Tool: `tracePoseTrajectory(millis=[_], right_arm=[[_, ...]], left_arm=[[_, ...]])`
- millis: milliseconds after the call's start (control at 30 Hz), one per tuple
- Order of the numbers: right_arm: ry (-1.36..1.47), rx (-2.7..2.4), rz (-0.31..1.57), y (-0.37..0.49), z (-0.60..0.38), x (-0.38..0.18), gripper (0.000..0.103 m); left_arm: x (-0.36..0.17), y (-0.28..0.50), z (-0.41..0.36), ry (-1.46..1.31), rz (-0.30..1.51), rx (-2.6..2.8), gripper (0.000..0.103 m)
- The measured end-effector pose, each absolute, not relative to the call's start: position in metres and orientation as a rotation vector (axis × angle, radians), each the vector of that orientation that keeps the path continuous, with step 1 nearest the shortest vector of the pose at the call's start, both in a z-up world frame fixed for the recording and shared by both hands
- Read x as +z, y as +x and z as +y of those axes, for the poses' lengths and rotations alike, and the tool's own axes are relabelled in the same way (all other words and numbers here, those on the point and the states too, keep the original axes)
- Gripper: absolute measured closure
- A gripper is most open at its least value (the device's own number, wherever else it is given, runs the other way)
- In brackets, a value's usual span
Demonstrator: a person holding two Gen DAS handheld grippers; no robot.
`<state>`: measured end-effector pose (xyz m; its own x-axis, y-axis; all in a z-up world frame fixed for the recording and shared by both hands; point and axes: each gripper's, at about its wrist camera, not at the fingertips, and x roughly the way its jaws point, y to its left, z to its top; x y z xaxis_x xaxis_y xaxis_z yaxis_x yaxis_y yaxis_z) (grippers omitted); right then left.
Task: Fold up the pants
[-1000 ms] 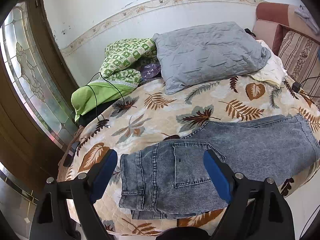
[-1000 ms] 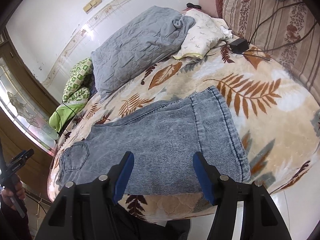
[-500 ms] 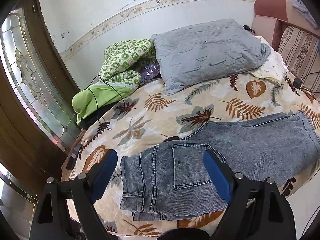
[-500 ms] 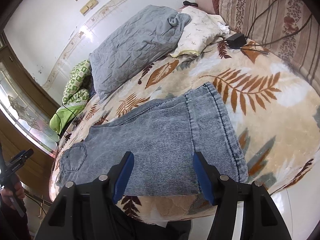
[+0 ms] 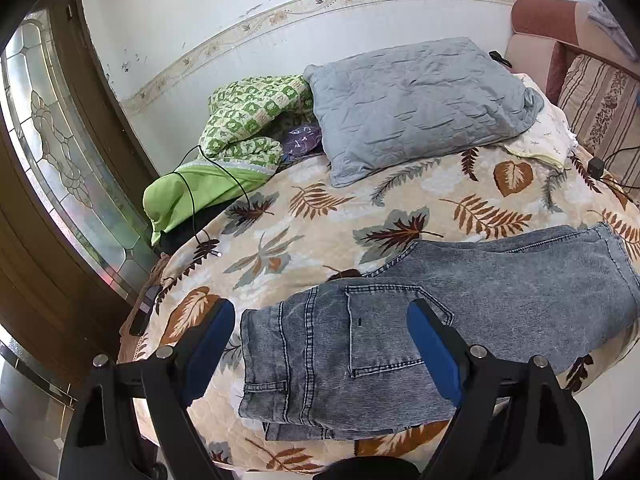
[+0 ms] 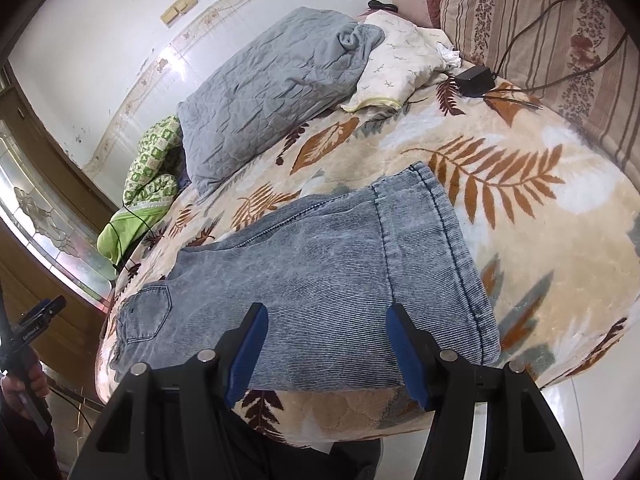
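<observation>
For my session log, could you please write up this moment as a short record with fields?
garment: grey jeans, flat, legs stacked, back pocket up
surface: leaf-print blanket on bed
waistband: toward left gripper
hems: toward right gripper
left gripper: open, holding nothing
right gripper: open, holding nothing
nearby: grey pillow, green quilt, black adapter
fold progress: crosswise fold not yet made
</observation>
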<state>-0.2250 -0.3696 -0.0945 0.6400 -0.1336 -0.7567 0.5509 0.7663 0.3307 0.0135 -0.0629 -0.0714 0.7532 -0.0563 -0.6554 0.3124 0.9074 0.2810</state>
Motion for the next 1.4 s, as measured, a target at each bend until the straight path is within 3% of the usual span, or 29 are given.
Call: tracePoseTrajectory(millis=[600, 1400], right_arm=[[0.576, -0.420, 0.798, -0.222, -0.366, -0.095, 0.038], [0.642, -0.514, 0.694, -0.305, -0.419, -0.072, 0.038]], left_arm=[[-0.083, 0.012, -0.066, 0.395, 0.719, -0.223, 0.015], [-0.081, -0.028, -0.178, 0.522, 0.700, -0.386, 0.015]])
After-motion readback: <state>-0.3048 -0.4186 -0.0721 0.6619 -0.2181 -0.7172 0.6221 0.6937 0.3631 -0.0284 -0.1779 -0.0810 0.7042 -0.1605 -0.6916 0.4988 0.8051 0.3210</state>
